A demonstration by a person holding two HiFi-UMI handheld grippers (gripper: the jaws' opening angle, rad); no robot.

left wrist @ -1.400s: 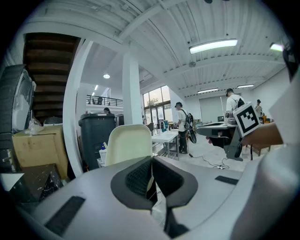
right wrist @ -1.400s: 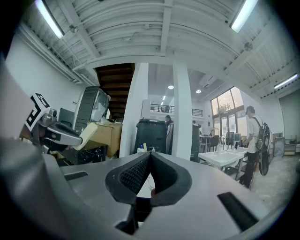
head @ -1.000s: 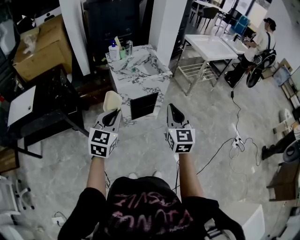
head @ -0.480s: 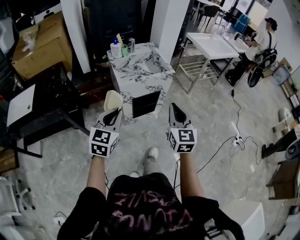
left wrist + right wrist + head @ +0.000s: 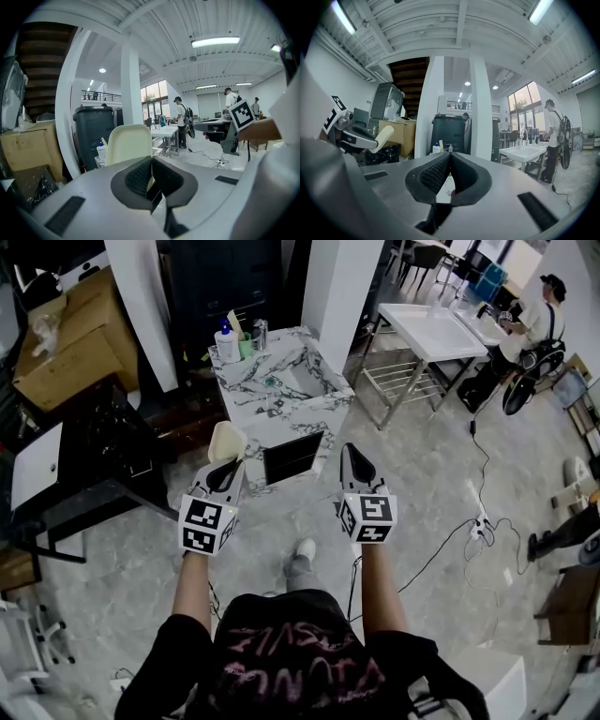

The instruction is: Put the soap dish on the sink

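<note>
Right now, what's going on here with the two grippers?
A person holds a gripper in each hand, facing a white marble-patterned sink counter. The left gripper is shut on a cream, round-cornered plastic soap dish, held up in the air. The right gripper is shut and empty. The dish is not yet on the sink, which lies ahead across the grey floor.

Lower edge of soap dish (image 5: 129, 143) hidden behind left gripper (image 5: 151, 158); bottles (image 5: 227, 341) on sink (image 5: 291, 409) too small to identify.
</note>
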